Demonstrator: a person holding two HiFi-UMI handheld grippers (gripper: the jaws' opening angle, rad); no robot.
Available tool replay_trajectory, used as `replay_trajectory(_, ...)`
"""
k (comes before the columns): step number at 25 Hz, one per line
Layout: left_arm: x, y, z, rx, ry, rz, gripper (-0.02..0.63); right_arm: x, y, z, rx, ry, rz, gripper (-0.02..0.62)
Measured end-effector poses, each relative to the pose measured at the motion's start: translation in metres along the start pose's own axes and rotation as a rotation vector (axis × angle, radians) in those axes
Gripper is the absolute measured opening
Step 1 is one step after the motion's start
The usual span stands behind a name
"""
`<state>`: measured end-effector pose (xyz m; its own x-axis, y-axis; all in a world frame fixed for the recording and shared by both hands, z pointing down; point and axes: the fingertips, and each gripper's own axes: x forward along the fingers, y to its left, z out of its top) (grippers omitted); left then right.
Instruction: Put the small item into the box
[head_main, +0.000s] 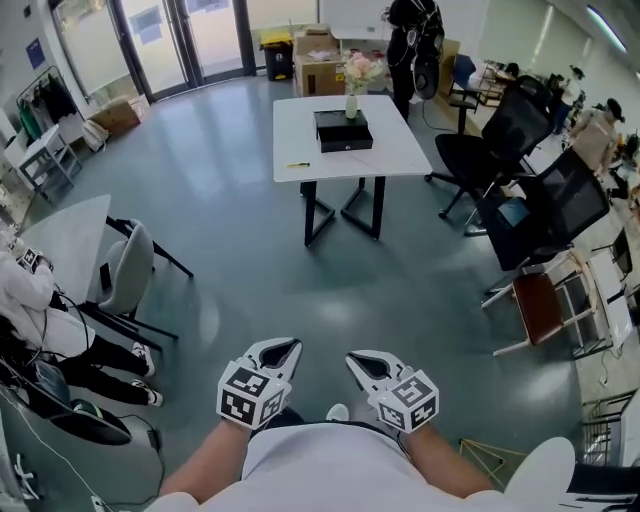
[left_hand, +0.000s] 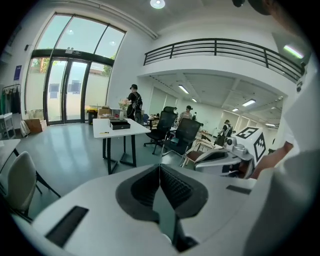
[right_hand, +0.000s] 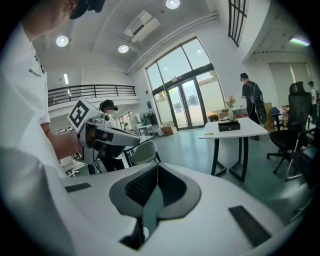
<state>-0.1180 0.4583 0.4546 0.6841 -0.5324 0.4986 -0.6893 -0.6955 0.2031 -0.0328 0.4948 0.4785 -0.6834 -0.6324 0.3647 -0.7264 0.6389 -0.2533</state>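
A black box (head_main: 343, 130) lies open on a white table (head_main: 300, 120) far ahead of me across the floor. A small yellow item (head_main: 298, 165) rests near the table's left front edge. The same box (left_hand: 120, 124) and item (left_hand: 104, 133) appear small in the left gripper view, as do the box (right_hand: 229, 126) and item (right_hand: 208, 134) in the right gripper view. My left gripper (head_main: 287, 346) and right gripper (head_main: 357, 359) are held close to my body, side by side. Both are shut with nothing between the pads (left_hand: 172, 187) (right_hand: 140, 185).
A vase of flowers (head_main: 352, 98) stands behind the box. Black office chairs (head_main: 500, 140) crowd the right side. A grey chair (head_main: 125, 270) and a seated person (head_main: 40, 320) are at the left. Someone in black (head_main: 412, 40) stands beyond the table.
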Motion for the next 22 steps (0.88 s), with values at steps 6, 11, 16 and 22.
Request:
replay_trajectory(6,0.021,-0.012,0.003,0.029,0.044,-0.031,0.017,-0.005,-0.022,0.002,0.034,-0.019,-0.014,0.017)
replay_trajectory(11,0.041,0.001,0.008,0.014,0.072,-0.044,0.017,0.005,-0.038,0.007,0.054,-0.005,-0.018,0.017)
replay_trajectory(16,0.086,0.019,0.037,0.019,0.058,-0.095,0.017,0.022,-0.077,0.019,0.059,-0.002,-0.059,0.017)
replay_trajectory(22,0.134,0.068,0.095,0.072,0.029,-0.135,0.017,0.064,-0.132,0.066,0.050,0.002,-0.105,0.017)
